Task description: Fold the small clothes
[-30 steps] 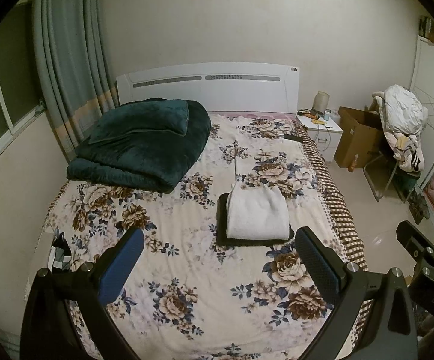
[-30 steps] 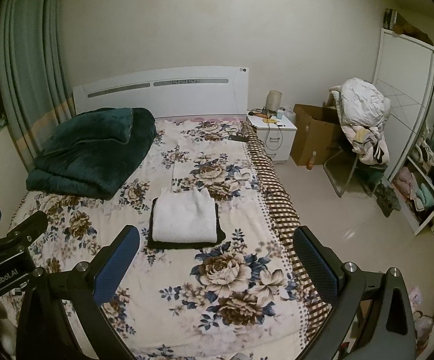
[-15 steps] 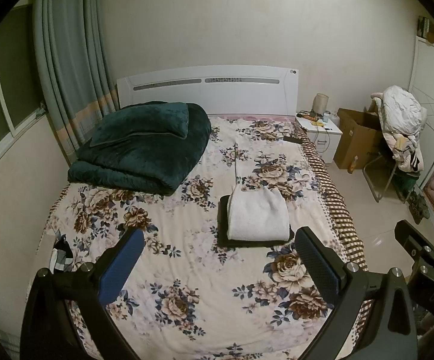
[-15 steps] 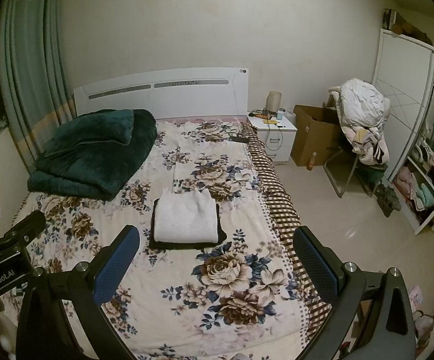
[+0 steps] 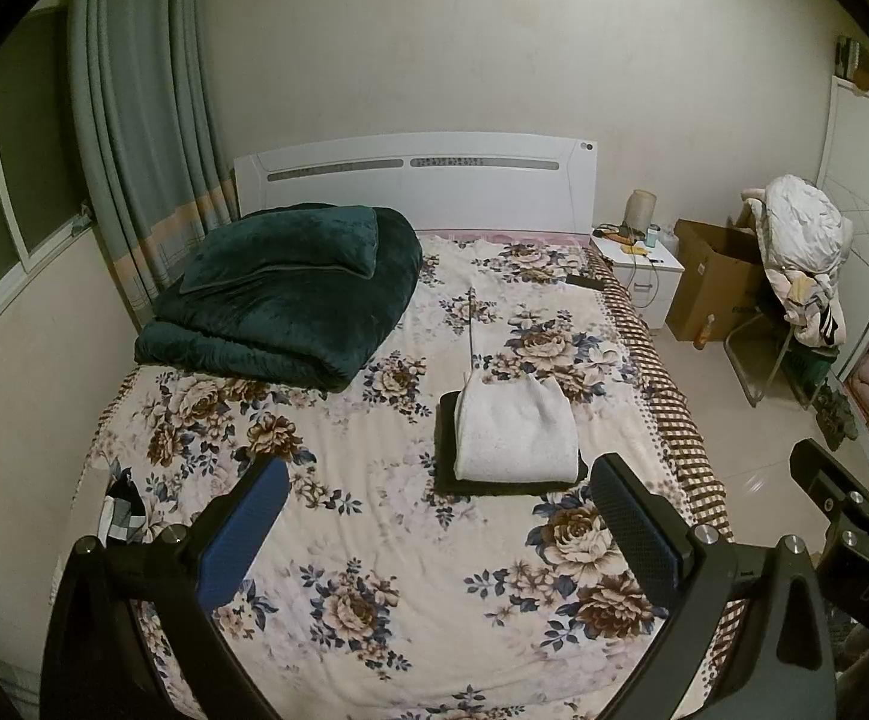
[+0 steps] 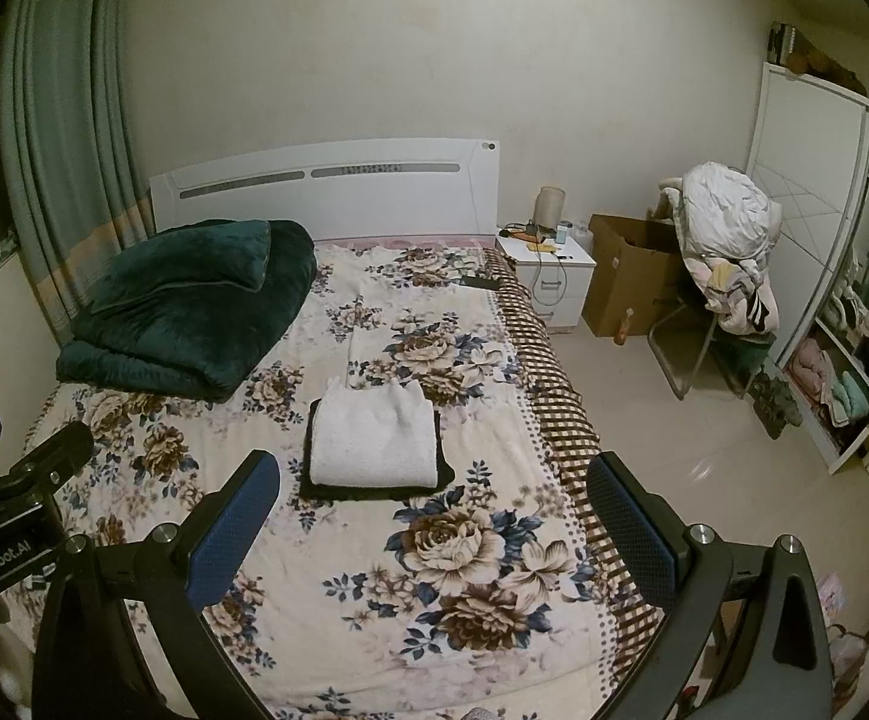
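The left gripper [image 5: 434, 531] is held above the near part of the bed [image 5: 374, 552], jaws spread wide and holding nothing; the right gripper [image 6: 434, 525] is in the same condition, wide and empty, just to the right of it. Ahead of both grippers, a white folded garment [image 5: 515, 435] lies stacked on a black folded garment [image 5: 452, 480]; the stack sits forward of the left gripper and somewhat right of its centre line, and forward of the right gripper and slightly left of centre. Neither gripper touches it. The white piece is a rounded rectangle whose long axis runs away from the grippers toward the headboard [image 5: 416, 180], its rolled fold edge nearest the grippers and its looser, wavy ends pointing to the headboard. The black piece beneath is squarer and shows only as a border. Risks, as judged: a careless grasp of the near edge would likely take both layers and drag the stack apart; a one-sided pinch could unroll the white fold; the soft bedcover may bunch under a low approach. A dark green quilt [image 5: 290, 294] lies far forward-left, well apart. No unfolded small garment can be confirmed on the bed.
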Action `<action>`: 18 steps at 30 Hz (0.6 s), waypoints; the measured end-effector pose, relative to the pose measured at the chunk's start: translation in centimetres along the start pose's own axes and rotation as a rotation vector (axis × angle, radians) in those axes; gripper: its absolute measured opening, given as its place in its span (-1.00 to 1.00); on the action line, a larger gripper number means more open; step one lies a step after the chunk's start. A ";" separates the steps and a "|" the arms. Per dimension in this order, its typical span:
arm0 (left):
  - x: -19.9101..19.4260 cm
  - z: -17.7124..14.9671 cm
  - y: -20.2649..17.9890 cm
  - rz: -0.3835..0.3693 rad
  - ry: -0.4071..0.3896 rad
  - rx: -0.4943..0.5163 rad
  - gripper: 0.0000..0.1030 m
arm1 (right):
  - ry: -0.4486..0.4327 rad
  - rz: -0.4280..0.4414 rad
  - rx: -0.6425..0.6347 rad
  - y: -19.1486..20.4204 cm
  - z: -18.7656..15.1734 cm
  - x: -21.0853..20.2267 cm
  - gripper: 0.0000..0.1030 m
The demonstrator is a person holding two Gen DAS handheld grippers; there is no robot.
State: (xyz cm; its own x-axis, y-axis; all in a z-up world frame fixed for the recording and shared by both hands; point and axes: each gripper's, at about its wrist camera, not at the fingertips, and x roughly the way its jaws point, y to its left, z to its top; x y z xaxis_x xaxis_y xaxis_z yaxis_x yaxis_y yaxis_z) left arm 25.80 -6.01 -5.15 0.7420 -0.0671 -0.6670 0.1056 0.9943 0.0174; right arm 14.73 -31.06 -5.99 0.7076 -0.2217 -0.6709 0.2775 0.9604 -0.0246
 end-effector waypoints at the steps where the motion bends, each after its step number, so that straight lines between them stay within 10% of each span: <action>1: 0.0 0.0 0.0 0.001 -0.001 0.000 1.00 | 0.000 0.001 0.001 0.0 -0.1 0.0 1.00; 18: -0.8 0.5 0.3 0.001 -0.007 -0.002 1.00 | -0.006 0.007 0.002 0.1 -0.1 0.0 1.00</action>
State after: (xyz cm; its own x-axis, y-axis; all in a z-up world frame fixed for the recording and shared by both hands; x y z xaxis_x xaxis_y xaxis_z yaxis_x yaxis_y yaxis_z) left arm 25.59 -5.71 -4.25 0.7467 -0.0672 -0.6618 0.1036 0.9945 0.0160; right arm 14.66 -30.96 -6.07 0.7136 -0.2156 -0.6666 0.2735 0.9617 -0.0183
